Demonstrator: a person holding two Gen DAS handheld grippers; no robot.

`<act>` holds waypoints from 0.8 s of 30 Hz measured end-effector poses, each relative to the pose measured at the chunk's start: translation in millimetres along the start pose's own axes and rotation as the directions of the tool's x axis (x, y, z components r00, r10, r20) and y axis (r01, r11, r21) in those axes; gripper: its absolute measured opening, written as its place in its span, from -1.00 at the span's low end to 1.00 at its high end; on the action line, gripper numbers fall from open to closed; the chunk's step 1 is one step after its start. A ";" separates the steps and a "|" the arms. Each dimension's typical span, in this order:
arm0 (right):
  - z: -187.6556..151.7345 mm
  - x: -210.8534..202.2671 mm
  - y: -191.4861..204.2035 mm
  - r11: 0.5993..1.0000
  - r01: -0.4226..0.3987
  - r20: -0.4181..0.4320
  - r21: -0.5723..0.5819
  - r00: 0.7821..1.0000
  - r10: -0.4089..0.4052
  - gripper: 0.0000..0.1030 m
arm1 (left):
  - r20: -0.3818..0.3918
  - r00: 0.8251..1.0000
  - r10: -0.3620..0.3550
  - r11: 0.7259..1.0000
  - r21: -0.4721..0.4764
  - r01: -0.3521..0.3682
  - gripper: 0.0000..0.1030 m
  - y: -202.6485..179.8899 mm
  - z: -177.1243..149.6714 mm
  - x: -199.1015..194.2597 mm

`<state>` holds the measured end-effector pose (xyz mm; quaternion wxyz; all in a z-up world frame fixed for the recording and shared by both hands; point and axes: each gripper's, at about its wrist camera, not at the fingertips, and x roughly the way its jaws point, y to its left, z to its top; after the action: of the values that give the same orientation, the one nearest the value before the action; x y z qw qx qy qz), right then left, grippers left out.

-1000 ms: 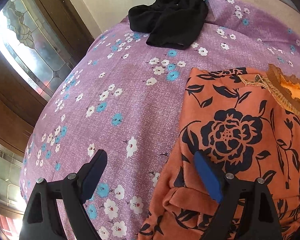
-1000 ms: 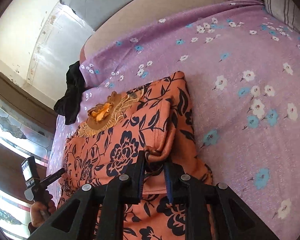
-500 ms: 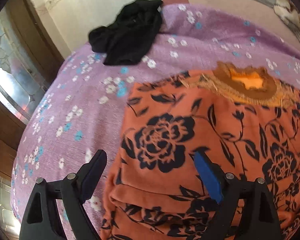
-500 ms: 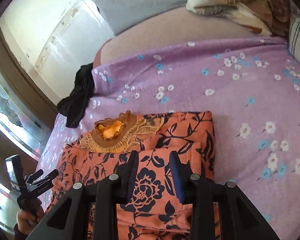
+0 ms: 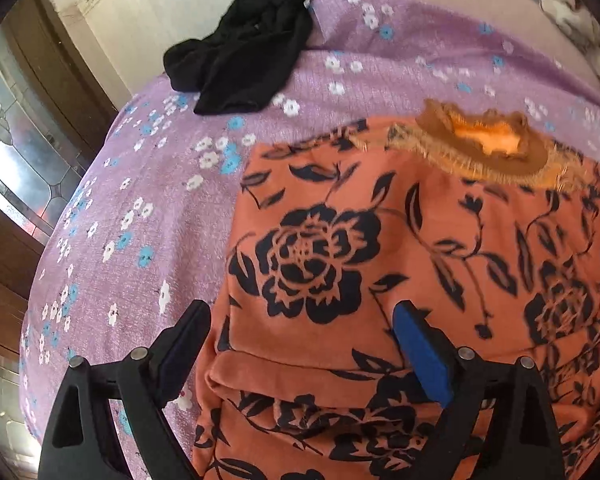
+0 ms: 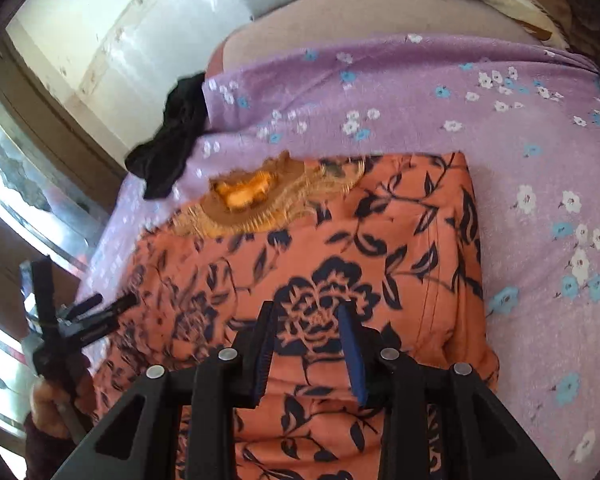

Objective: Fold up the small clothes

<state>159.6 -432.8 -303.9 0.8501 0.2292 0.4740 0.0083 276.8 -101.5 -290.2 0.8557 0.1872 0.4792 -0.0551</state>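
On the bed: a purple bedsheet printed with small white and blue flowers (image 5: 148, 216), spread across the whole surface. On it, toward the near side, an orange garment with a black floral print and a brown embroidered neckline (image 6: 340, 248), lying flat, its right-hand edge folded inward and a folded sleeve showing at its left edge. At the far corner of the sheet, well apart from the orange garment, a crumpled black garment (image 5: 244, 64). Left gripper (image 5: 300, 344): jaws wide apart, above the garment's left edge, holding nothing. Right gripper (image 6: 308, 344): jaws apart, above the garment's middle, nothing between them.
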 end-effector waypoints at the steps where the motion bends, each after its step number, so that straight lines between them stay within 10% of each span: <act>1: -3.3 10.8 -4.6 1.000 0.002 -0.053 0.017 0.999 -0.001 -0.31 | -0.001 1.000 -0.002 1.000 0.002 0.002 0.82 -0.6 -2.1 3.6; 15: -42.2 -57.0 -32.9 0.980 -0.103 0.059 0.170 0.994 0.094 0.03 | 0.047 0.996 -0.079 0.992 -0.092 0.083 0.81 54.3 -37.1 -40.1; 24: -115.3 -121.9 -89.3 0.956 -0.098 0.079 0.276 0.994 0.079 0.06 | 0.008 0.993 -0.115 0.954 -0.279 0.113 0.79 151.1 -132.3 -54.9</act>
<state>-19.0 -496.9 -293.0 0.8233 0.3681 0.4310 -0.0286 182.9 82.8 -265.9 0.8671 0.0369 0.4955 -0.0355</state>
